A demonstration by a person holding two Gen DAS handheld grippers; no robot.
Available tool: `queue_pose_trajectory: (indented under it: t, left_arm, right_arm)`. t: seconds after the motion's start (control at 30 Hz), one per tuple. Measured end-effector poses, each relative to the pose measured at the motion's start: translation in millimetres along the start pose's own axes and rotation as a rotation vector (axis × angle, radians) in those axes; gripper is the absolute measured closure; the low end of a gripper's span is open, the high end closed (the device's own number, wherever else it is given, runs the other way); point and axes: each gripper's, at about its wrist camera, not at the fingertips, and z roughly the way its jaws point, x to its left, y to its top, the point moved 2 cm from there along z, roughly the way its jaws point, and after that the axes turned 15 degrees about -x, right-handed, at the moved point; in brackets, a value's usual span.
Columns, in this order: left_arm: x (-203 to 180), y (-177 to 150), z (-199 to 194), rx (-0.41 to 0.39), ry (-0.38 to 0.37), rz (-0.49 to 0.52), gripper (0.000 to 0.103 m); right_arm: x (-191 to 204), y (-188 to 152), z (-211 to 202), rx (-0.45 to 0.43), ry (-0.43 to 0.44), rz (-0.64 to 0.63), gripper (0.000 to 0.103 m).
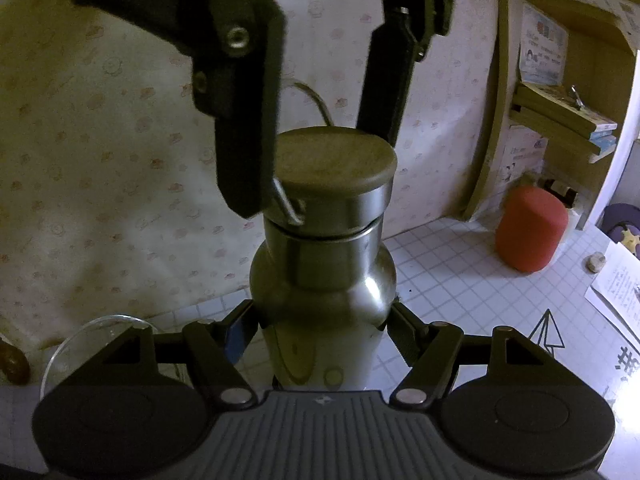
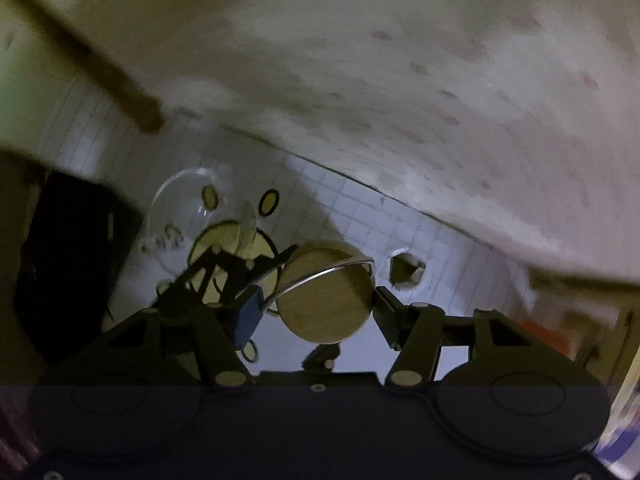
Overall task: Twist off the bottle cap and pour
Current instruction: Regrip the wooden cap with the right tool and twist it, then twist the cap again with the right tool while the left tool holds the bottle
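Bottle point(image 1: 320, 312) upright on the tiled worktop point(image 1: 460, 264), pinched at the shoulder by the left claw point(image 1: 320, 320). Cap point(image 1: 336, 172) pinched from above by the right claw point(image 2: 316, 304), a thin gap under it, so probably part unscrewed. Best to keep the bottle clamped steady, turn the cap level about its axis, mind the wire loop point(image 2: 320, 272), and lift only once free; glass point(image 2: 200, 216) waiting just beside.

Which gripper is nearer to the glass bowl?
Left. The left gripper clamps the bottle beside the glass bowl; the right gripper grips the cap above.
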Motion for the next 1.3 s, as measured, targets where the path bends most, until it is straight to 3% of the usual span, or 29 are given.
queue_pose_trajectory:
  t: [0.2,0.27,0.53,0.83,1.13,1.3]
  left_arm:
    - [0,1,-2,0.0,-0.001,0.001,0.034]
    - [0,1,-2,0.0,0.0,0.002,0.034]
    - [1,2,-4,0.001,-0.001,0.0,0.034]
    - [-1,2,-5,0.003,0.002,-0.001,0.034]
    - [-2,2,-5,0.003,0.002,0.0,0.034]
    - [-4,2,-5,0.003,0.001,0.001,0.034]
  right_arm:
    - [25,-5,-5,-0.002,0.001,-0.347,0.044]
    - [27,-5,-6,-0.001,-0.006,-0.365,0.046]
    - [15,-3,-4,0.034,-0.015,-0.152,0.036]
    - [-8,3,-3,0.032,-0.055,0.215,0.035]
    - [-12,1,3,0.037,-0.103,0.238,0.049]
    - [-6,-1,2,0.031,-0.076,0.123,0.049]
